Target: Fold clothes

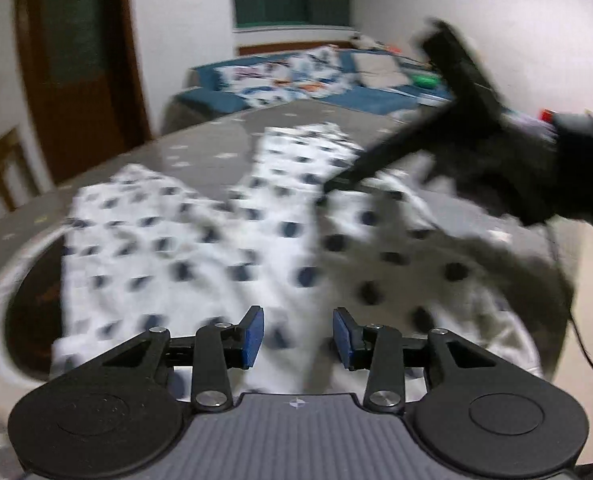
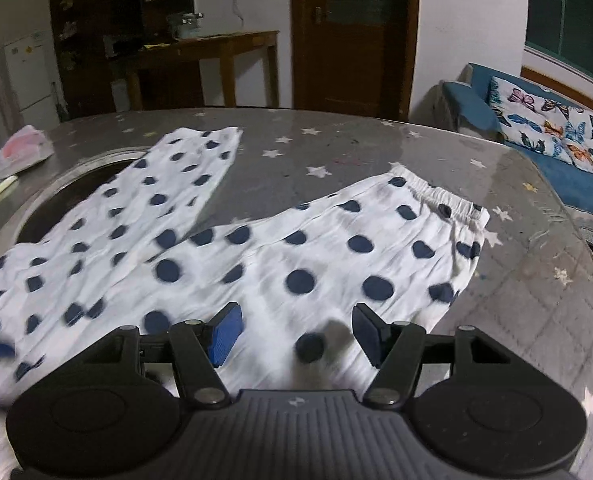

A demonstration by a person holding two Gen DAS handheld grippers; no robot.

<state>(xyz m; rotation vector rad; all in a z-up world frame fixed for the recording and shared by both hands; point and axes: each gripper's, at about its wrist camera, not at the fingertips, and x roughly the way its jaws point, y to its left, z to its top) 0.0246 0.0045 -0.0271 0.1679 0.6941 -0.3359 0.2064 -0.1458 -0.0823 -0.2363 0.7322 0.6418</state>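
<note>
Pads apart on the left hand-held gripper, nothing between them, hovering over the spotted trousers. Right hand-held gripper likewise spread wide above the cloth. Trousers lie flat on the starry grey worktop (waistband far right, legs splayed leftward). Beyond, a blue sofa.

Left gripper: jaws apart, blue pads facing each other, nothing between them, pointing forward and down.
Right gripper: jaws wide apart, nothing between them, tilted downward; in left wrist view seen blurred at upper right, held by gloved hand.
</note>
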